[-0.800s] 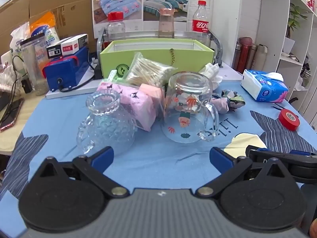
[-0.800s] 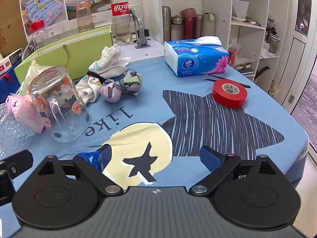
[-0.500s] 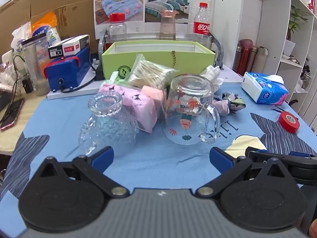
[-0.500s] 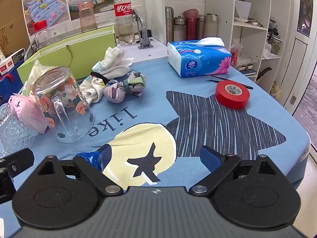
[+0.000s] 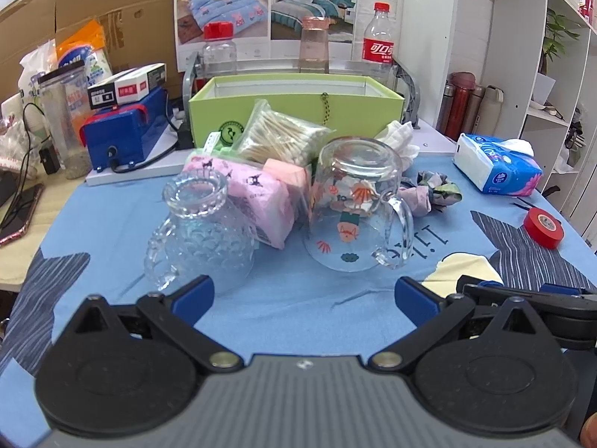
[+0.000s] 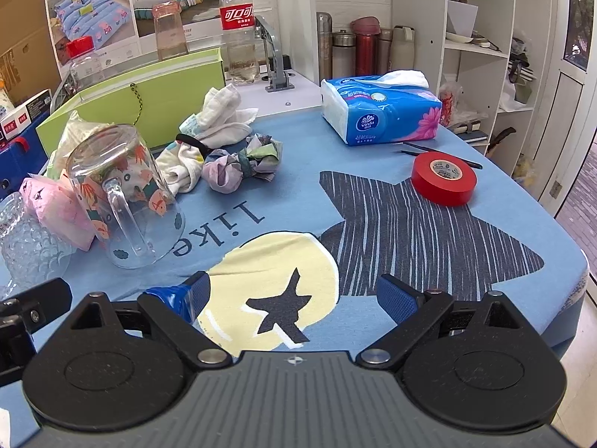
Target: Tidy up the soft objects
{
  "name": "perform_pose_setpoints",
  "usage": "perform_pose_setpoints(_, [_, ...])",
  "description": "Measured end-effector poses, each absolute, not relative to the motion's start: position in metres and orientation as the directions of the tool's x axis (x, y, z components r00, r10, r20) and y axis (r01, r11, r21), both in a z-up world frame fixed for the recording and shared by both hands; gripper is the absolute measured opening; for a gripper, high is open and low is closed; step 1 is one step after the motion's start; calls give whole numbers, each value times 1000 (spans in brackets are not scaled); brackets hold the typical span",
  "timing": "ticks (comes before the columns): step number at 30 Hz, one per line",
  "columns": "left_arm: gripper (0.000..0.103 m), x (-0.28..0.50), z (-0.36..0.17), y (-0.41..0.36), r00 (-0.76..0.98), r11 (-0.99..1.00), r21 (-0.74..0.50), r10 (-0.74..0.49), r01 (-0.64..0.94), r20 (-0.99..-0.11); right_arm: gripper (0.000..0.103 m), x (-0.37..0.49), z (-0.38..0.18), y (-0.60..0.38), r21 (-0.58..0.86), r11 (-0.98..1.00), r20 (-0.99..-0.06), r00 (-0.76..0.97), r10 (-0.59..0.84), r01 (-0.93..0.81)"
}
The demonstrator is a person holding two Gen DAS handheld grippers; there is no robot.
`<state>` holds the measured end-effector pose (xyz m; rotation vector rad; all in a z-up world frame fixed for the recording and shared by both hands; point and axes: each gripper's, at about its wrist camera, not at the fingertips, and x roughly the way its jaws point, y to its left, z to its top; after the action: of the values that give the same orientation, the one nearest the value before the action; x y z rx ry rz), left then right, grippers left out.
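Both views have edged slightly back from the printed glass mug [image 5: 356, 201].

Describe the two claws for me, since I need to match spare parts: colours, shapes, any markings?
Both look alike. The left claw and right claw each have black angular fingers tipped with blue pads, pivoting on silver rivets from round black discs, above a ribbed grey body with a small crosshair mark. No cables or sleeves show.

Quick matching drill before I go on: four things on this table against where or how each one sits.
Things:
1. painted glass mug
2. red tape roll
3. tissue pack
4. bag of cotton swabs

Places or states:
A. lying flat on the dark striped print
B. leaning against the green box
C. upside down, handle toward the cameras
D. at the cloth's far edge, one tissue sticking out

Pairs: 1-C, 2-A, 3-D, 4-B
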<state>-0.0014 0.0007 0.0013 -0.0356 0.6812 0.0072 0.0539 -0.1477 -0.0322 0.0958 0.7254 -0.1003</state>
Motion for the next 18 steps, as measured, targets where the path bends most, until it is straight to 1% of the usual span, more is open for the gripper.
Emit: perform_pose_setpoints(18, [103,-2,2,-3,781,1000,-30,-17,-3,-624,83,54,-31,-152,60,989,-660,748,-64,137])
